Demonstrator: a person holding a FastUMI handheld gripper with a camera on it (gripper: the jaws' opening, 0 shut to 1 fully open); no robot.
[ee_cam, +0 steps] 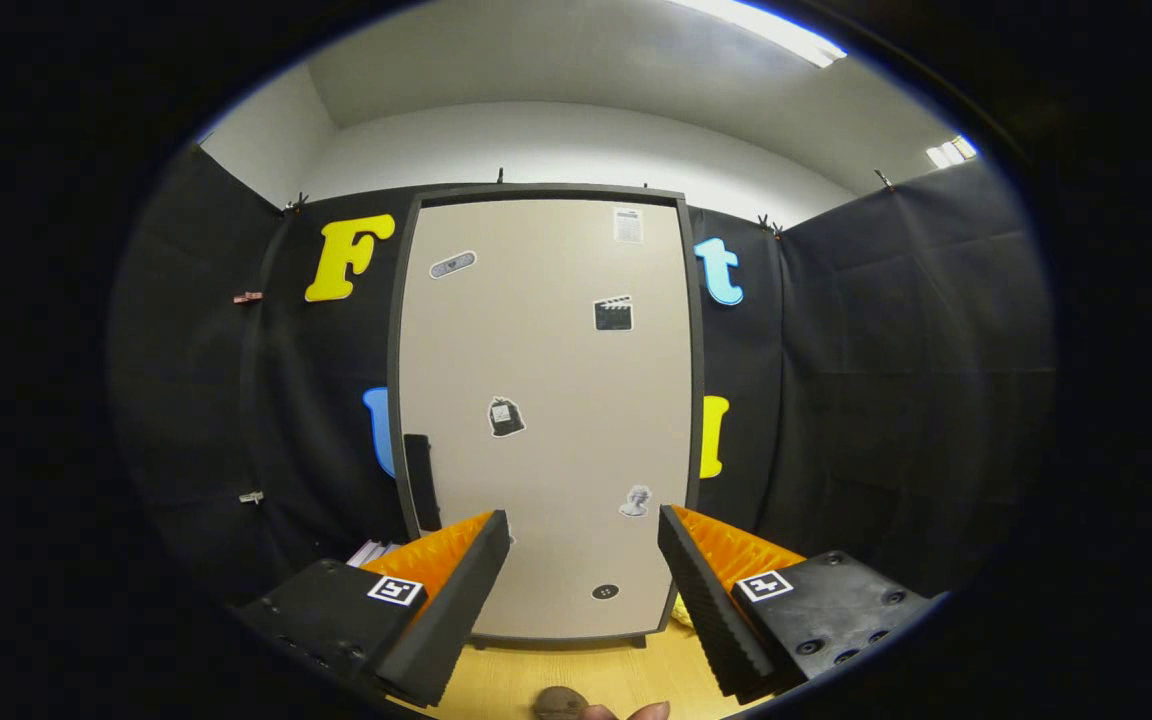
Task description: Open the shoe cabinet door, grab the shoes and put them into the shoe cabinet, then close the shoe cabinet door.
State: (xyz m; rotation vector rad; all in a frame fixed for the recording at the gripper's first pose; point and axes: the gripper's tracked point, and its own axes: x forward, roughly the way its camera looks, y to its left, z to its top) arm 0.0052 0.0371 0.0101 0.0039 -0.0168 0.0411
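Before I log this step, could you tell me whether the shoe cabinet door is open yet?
No, the door sits flush in its dark frame, beyond the open tongs.

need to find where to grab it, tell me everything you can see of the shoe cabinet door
The shoe cabinet door is a tall, flat beige panel in a dark frame, standing upright and shut, just beyond the open gripper, whose jaws hold nothing. A dark vertical handle sits low along one edge, beside one finger. Several small stickers dot the panel. The cabinet stands on a light wooden floor against black cloth. Nothing touches the door.
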